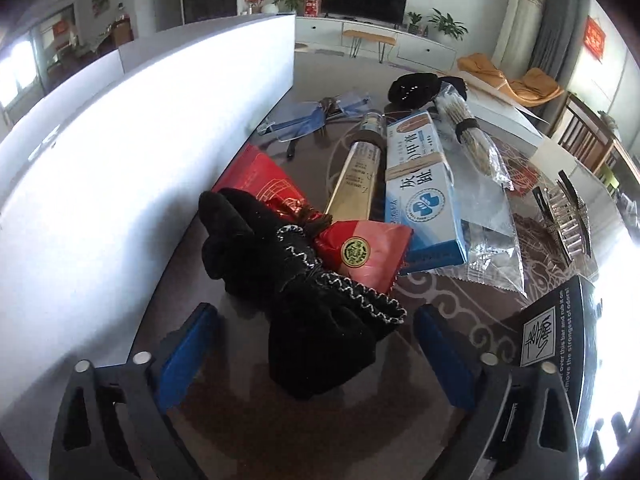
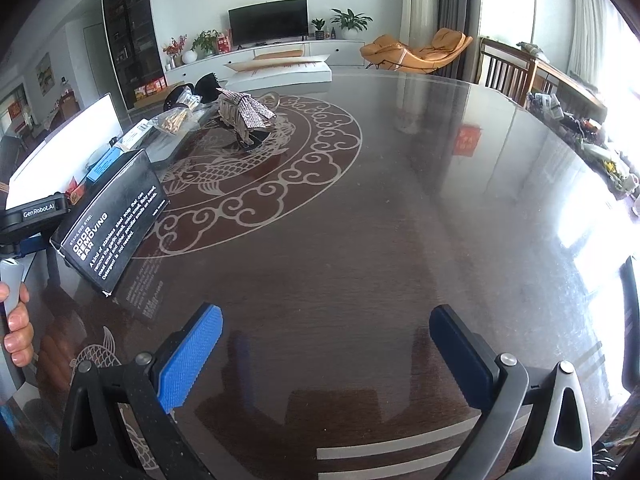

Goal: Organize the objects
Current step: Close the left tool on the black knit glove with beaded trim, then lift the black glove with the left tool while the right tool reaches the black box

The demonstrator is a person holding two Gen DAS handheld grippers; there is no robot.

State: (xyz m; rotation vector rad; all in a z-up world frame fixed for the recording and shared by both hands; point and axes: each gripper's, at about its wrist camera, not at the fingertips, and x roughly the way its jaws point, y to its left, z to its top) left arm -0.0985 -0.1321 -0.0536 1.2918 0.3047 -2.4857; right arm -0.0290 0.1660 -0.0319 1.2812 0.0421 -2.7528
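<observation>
Left gripper (image 1: 316,344) is over the black velvet pouch (image 1: 304,296), fingers wide, one on each side of it, pads not touching. Looks like the approach step of a pick. Next move, I'd judge: drop a little, centre on the pouch's bunched middle, then close; soft fabric, so grip deep or it slips.

Right gripper (image 2: 326,352) hangs over bare tabletop (image 2: 400,220), fingers wide, holding nothing.

Pouch lies on the tabletop just beside the white divider wall (image 1: 140,152), overlapping the red packet (image 1: 360,252). Behind: gold tube (image 1: 354,184), blue-white box (image 1: 420,184), clear bag of sticks (image 1: 468,148), glasses (image 1: 308,120).

Black box (image 2: 112,224) is cut off in the left view. Can't tell whether the pouch holds anything. Far black item (image 1: 412,88) is unclear.
</observation>
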